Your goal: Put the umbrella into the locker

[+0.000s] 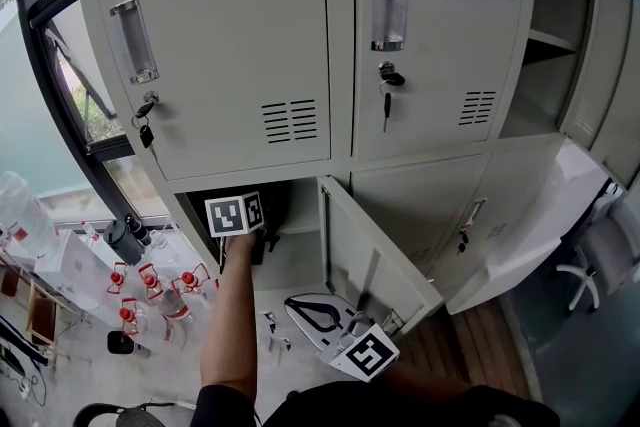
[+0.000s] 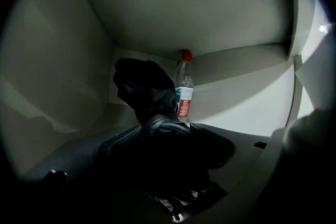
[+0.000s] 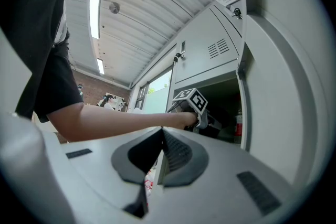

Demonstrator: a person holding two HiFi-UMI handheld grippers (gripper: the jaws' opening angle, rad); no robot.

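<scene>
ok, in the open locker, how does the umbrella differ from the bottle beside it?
Colour: the umbrella is black, its fabric bunched; the bottle is clear plastic with a red cap.
Pose: the bottle stands upright at the back wall; the umbrella slants from the back toward the front.
Bulk: the umbrella looks wider than the slim bottle.
Shared: both sit side by side inside the locker.

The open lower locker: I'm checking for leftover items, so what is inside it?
The locker holds a black umbrella and, behind it at the back wall, a red-capped bottle. The dark jaws of the left gripper cover the lower part, so anything lying there cannot be seen.
</scene>
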